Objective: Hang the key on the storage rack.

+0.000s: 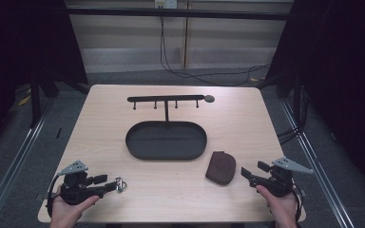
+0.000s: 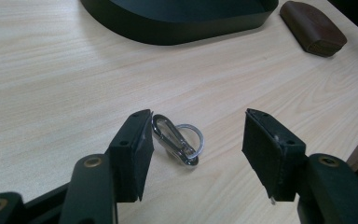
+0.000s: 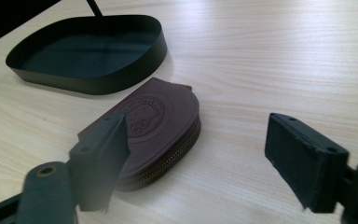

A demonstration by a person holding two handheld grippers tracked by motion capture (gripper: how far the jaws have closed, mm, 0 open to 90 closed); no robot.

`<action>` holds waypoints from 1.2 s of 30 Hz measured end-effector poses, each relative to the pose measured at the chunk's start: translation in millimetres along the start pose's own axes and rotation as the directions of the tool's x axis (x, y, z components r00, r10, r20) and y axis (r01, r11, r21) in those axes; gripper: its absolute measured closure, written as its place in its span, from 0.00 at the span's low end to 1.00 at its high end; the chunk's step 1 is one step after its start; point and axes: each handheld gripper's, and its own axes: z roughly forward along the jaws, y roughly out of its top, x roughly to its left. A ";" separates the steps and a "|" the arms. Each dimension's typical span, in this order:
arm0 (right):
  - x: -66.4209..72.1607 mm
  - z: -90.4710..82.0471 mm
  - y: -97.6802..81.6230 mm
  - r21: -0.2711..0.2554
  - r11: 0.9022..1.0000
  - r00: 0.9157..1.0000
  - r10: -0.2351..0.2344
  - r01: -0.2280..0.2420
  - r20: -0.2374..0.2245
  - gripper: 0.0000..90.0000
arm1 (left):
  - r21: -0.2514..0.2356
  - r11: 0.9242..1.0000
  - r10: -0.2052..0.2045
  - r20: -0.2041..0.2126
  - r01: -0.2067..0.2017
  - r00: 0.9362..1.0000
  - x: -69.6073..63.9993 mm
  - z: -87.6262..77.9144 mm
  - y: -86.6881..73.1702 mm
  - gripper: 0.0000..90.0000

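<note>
A silver carabiner clip with a key ring (image 1: 120, 184) lies on the wooden table near its front left. My left gripper (image 1: 110, 183) is open around it. In the left gripper view the clip (image 2: 175, 140) rests between the jaws of my left gripper (image 2: 198, 115), close against the left pad (image 2: 142, 144) and well apart from the right one. A brown zipped leather pouch (image 1: 220, 167) lies front right. My right gripper (image 1: 250, 168) is open just right of it. In the right gripper view the pouch (image 3: 163, 116) lies partly behind the left jaw of my right gripper (image 3: 196, 122).
A black oval tray (image 1: 166, 158) sits mid-table, with a thin post rising from its back to a black bar with several hooks (image 1: 166, 98). The tray wall (image 2: 177, 28) (image 3: 98, 81) stands beyond both grippers. Bare wood lies between the tray and the front edge.
</note>
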 end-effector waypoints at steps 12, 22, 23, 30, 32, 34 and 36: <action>1.0 -0.3 -0.5 0.027 1.000 1.000 0.009 -0.009 -0.023 0.28 | 0.032 0.999 -0.010 0.001 0.010 1.000 0.0 0.6 -0.1 0.49; 1.3 -0.1 -1.4 0.033 0.999 1.000 0.013 -0.013 -0.004 0.26 | 0.065 0.998 -0.003 -0.025 0.005 1.000 -3.4 -0.4 4.0 0.45; 1.9 0.1 -1.4 0.036 0.999 1.000 0.009 -0.009 -0.002 0.27 | 0.069 0.998 0.002 -0.031 0.000 1.000 -3.7 -0.7 5.0 0.45; 3.3 2.8 -1.3 0.054 0.999 1.000 -0.006 0.006 0.001 0.25 | 0.114 0.993 0.040 -0.054 -0.033 0.998 -7.8 0.2 13.7 0.49; 3.6 3.0 -1.3 0.055 0.998 1.000 -0.010 0.010 -0.004 0.25 | 0.121 0.992 0.038 -0.061 -0.030 0.997 -7.2 0.2 16.1 0.50; 3.9 3.9 -1.2 0.061 0.998 1.000 -0.009 0.010 -0.010 0.25 | 0.139 0.990 0.032 -0.068 -0.022 0.997 -6.9 1.4 18.7 0.49; 4.5 4.3 -1.3 0.063 0.998 1.000 -0.012 0.012 -0.007 0.25 | 0.151 0.988 0.029 -0.082 -0.016 0.996 -7.2 3.8 21.2 0.47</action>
